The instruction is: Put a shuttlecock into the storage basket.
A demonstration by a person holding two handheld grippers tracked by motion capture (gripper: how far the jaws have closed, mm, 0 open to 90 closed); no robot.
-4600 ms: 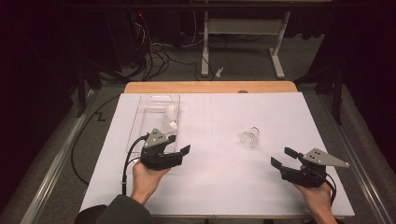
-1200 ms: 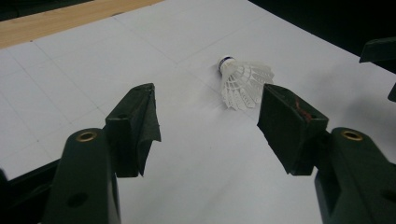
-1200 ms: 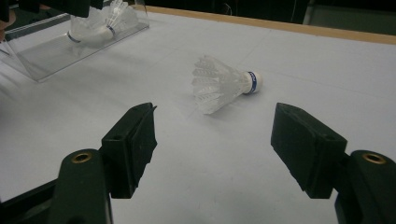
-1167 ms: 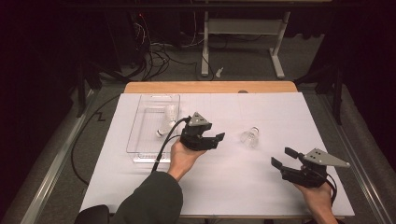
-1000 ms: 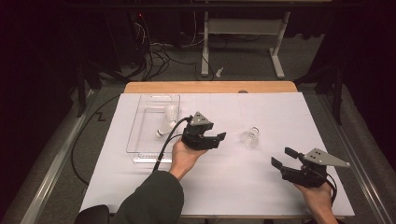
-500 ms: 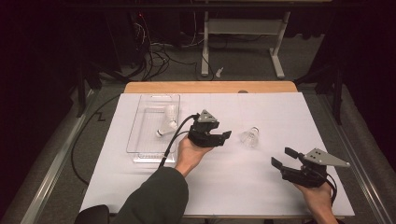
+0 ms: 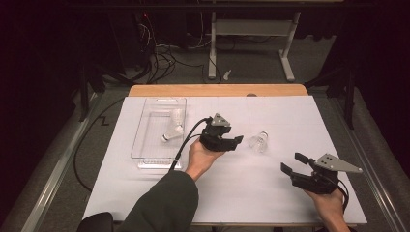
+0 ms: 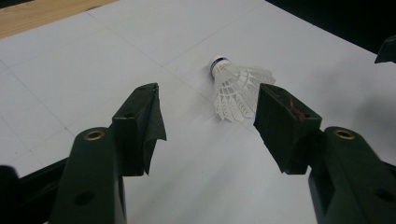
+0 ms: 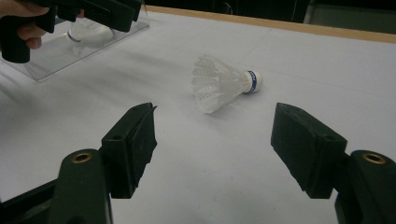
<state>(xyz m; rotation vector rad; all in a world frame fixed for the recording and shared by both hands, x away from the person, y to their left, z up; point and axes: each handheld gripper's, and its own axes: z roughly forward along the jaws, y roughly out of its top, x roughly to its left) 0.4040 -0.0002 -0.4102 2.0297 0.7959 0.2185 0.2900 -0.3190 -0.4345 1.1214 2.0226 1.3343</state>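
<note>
White paper covers the wooden table (image 7: 217, 90), and near its middle lies a white feathered shuttlecock with a blue-banded cork tip (image 7: 259, 141), on its side. It looks featherlight and springy: the skirt is thin, open lattice that would crush or splay under a hard squeeze, while the small rounded cork is firm but smooth and may roll away. My judgement is that a gentle pinch across the base of the skirt, just behind the cork, or on the cork itself, is the safest hold.

Just beside its skirt hangs the left gripper (image 8: 208, 116), jaws spread wide and just easing inward, with nothing between them; the shuttlecock (image 8: 236, 86) sits ahead of the tips, untouched. Farther out, the right gripper (image 7: 292, 163) rests near the table's front right, well apart, its jaws spread and empty too. Left of the left hand stands a clear plastic rectangular tray (image 7: 145, 124) holding two more white shuttlecocks (image 7: 174, 126).
</note>
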